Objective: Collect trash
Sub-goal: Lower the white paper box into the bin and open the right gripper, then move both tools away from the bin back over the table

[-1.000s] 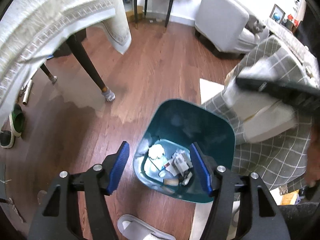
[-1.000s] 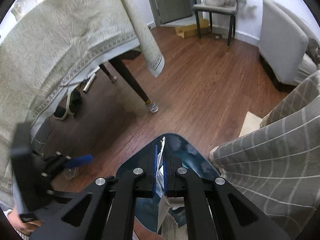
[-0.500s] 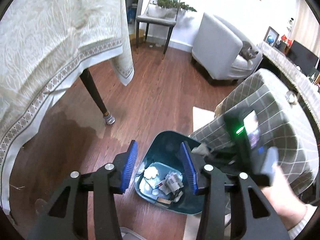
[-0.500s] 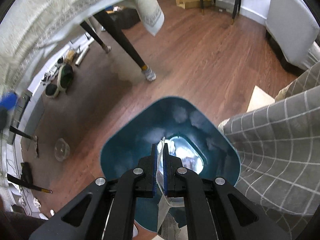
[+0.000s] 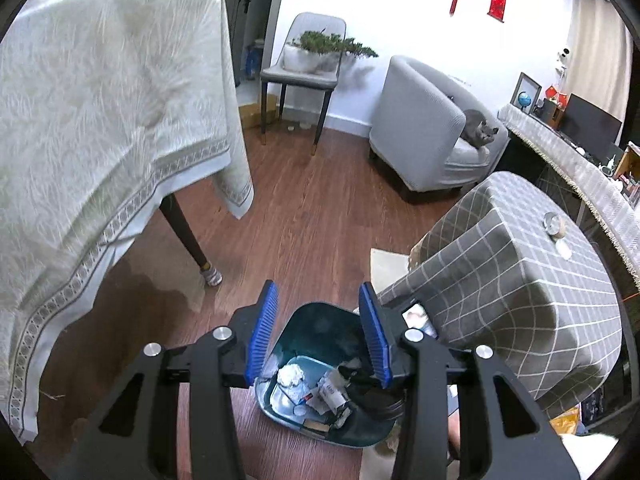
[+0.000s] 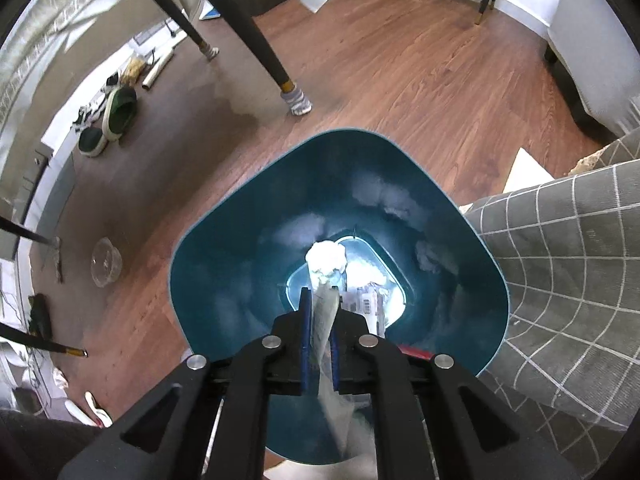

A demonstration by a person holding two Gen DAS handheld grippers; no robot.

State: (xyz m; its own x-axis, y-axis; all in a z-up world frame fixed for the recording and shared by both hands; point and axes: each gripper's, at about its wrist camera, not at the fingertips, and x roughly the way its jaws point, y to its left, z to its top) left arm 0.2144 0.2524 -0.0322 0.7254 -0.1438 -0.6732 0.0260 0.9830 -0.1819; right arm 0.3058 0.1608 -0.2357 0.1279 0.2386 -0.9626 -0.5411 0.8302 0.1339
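A teal trash bin [image 6: 224, 264] stands on the wooden floor with crumpled paper and wrappers at its bottom. My right gripper [image 6: 320, 320] hangs right over the bin's mouth, shut on a thin clear plastic wrapper [image 6: 325, 312] that dangles between the pads. My left gripper [image 5: 320, 336] is open and empty, held higher up, with the bin [image 5: 320, 328] below and between its blue pads. The right gripper's black body shows inside the bin's near side in the left wrist view.
A table with a cream cloth [image 5: 100, 128] and a dark leg [image 6: 260, 40] stands to the left. A stool with a grey checked cover [image 5: 520, 280] is right beside the bin. A clear plastic cup [image 6: 106, 262] and slippers [image 6: 120, 112] lie on the floor.
My right gripper has moved forward and down over the bin's mouth with the wrapper. My left gripper has lifted and pulled back, so the bin looks smaller.
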